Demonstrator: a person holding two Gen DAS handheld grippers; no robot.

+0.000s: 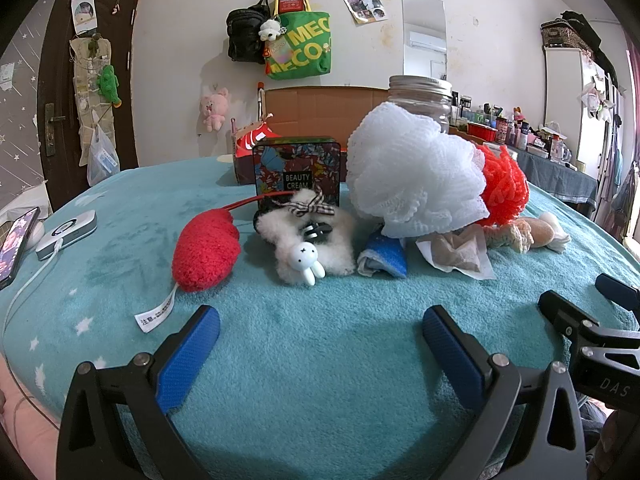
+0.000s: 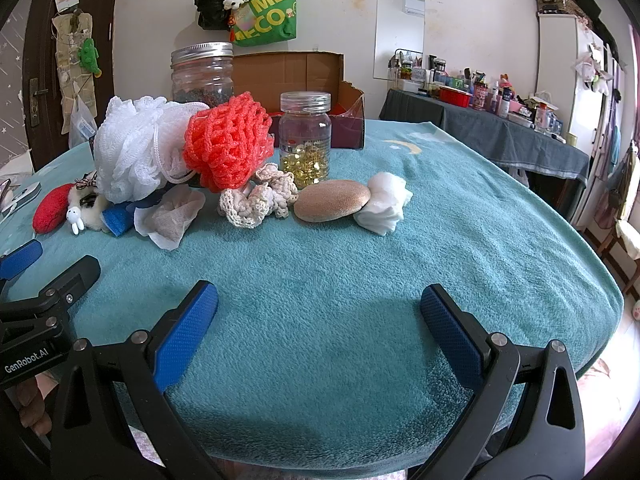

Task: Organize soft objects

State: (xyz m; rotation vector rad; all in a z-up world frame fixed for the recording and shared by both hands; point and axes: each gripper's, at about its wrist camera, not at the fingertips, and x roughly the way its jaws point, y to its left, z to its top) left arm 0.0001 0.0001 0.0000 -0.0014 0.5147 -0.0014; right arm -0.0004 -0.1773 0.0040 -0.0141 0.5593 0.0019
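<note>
Soft things lie in a row across the teal blanket [image 1: 320, 340]. From the left: a red plush heart [image 1: 206, 250], a white fluffy pouch with a bunny charm [image 1: 316, 240], a blue sponge [image 1: 386, 254], a white mesh loofah [image 1: 412, 176], a red mesh loofah [image 2: 228, 144], a crochet scrunchie [image 2: 258, 198], a tan sponge [image 2: 332, 200] and a white wad [image 2: 384, 202]. My left gripper [image 1: 320, 340] stands open, empty, in front of the fluffy pouch. My right gripper [image 2: 320, 320] stands open, empty, short of the tan sponge.
Behind the row stand a "Beauty Cream" tin [image 1: 296, 172], a large glass jar [image 2: 202, 74], a small jar of yellow capsules [image 2: 306, 140] and an open cardboard box [image 2: 316, 96]. A phone [image 1: 16, 244] and a charger [image 1: 66, 234] lie at the left edge. The right gripper's body [image 1: 588, 332] shows in the left wrist view.
</note>
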